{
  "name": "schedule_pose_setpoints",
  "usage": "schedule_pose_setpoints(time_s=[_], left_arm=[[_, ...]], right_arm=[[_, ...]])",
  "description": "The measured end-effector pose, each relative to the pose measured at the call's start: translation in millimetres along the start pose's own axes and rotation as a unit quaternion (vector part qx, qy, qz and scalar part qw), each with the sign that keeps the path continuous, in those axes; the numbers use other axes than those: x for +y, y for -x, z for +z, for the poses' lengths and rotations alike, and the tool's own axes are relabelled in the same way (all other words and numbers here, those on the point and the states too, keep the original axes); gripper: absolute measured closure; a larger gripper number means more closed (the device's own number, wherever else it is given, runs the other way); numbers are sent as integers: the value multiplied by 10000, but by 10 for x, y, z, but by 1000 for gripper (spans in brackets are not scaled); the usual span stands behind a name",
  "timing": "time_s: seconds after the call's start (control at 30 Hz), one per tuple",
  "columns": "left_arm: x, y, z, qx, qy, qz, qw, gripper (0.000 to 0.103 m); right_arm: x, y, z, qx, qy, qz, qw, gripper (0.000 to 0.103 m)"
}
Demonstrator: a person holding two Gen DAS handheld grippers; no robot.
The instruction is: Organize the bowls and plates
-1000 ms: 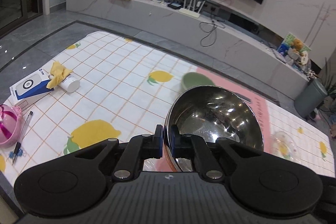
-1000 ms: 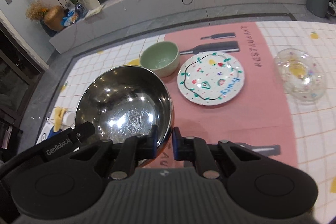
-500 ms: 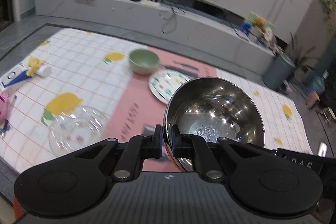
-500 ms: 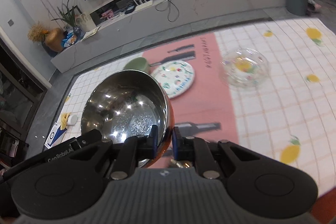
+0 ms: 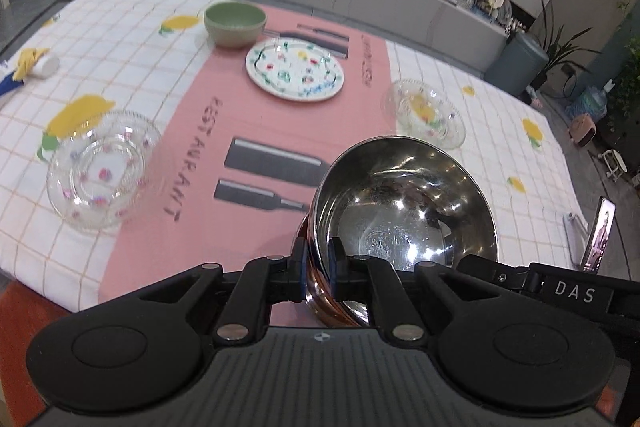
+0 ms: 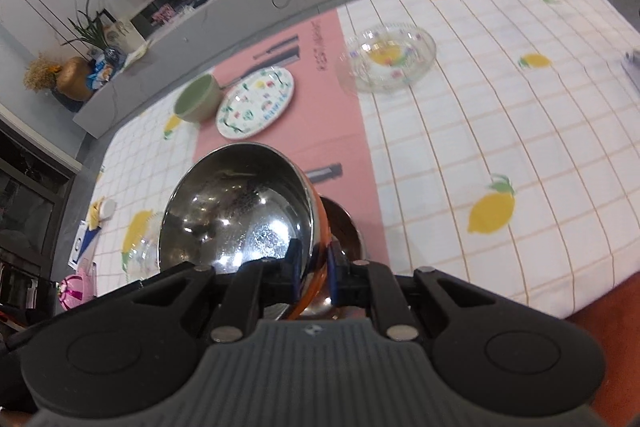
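We carry one steel bowl (image 5: 404,203) between us, both grippers pinched on its rim: the left gripper (image 5: 318,263) clamps the near-left edge, the right gripper (image 6: 314,267) the near-right edge. Each pair of jaws stands narrow, with the bowl wall between the pads. The bowl is tilted, above the near end of the pink placemat (image 5: 200,163). A second, darker bowl (image 6: 342,223) shows just beyond it in the right wrist view. On the mat's far end lie a painted plate (image 5: 294,69) and, just beside it to the left, a green bowl (image 5: 235,23). One clear glass dish (image 5: 102,173) rests left of the mat, another (image 5: 426,113) right, both on the lemon-print cloth (image 6: 500,131).
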State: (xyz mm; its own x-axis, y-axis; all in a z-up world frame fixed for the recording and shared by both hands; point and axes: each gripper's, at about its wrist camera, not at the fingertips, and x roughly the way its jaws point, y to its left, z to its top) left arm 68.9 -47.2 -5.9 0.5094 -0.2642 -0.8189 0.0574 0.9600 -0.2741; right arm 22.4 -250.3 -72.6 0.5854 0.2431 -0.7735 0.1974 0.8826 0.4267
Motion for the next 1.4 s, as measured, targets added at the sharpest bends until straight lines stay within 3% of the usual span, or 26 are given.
schedule_pose_setpoints(time_s=[0.33,0.97,1.17,1.4], left_arm=[[-31,-176,-77,276,-5,96,9996,91],[-60,-254,-46,384,-294,150,9987,85],[-35,-118,29,160,-301,-51,9994,75],[-8,57,102,-260,-428,-180,9986,63]], right_arm=[[-68,-188,-30,140,92,-254,9995,93],[-40,-250,-40,164,164,-385,9990,94],[-23,-205,-18,80,169,-371,9991,88],[91,-104,-4,-158,327,-234,9991,67]])
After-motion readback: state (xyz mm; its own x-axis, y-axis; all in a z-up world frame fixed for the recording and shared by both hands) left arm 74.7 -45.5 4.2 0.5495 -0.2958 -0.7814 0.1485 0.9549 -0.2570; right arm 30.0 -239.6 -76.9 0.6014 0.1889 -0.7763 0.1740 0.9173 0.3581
